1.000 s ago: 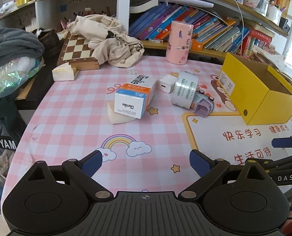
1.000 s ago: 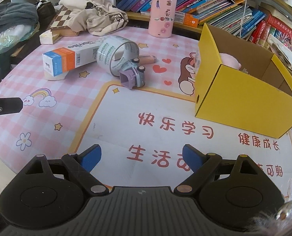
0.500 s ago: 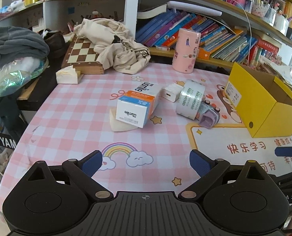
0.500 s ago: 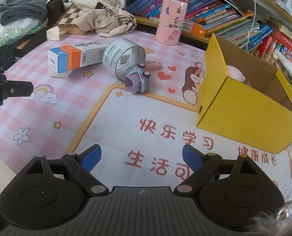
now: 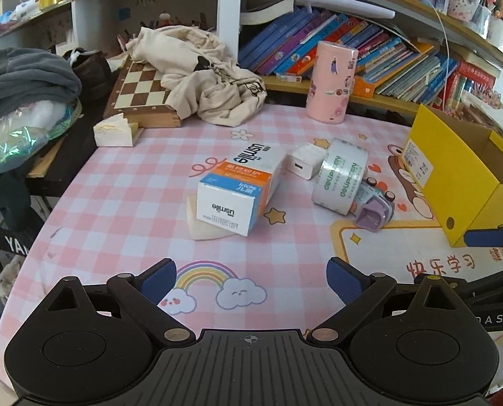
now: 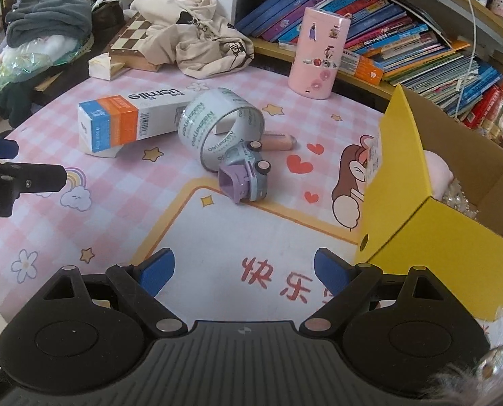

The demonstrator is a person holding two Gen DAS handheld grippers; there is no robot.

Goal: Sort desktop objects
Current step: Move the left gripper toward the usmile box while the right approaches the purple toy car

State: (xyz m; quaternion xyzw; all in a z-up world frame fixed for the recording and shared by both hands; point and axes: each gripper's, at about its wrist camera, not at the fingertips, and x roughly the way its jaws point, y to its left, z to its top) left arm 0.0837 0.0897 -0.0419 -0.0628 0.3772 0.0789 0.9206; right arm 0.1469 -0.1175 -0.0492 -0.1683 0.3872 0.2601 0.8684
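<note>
**Both grippers spread above a cluttered pink desk**

Fingers of the left gripper stand wide apart with nothing between them, blue pads over a rainbow print; the right gripper is equally spread and empty above the mat's red lettering.

The table wears a glossy pink checked cover. A yellow box of matte card stands open at the right; its far side is cut off, and inside lies something pink and something glittery, perhaps beads, too blurred to name. A crumpled cream cloth drapes over a wooden chessboard, hiding much of it. Mid-table lies a long printed carton, propped on a pale wedge mostly hidden beneath. Behind stands a pink sticker-covered cylinder. A clear tape roll stands on edge beside the carton, touching a small lilac toy car. A white charger sits between carton and roll. A beige tube pokes out behind the roll, partly hidden.
</note>
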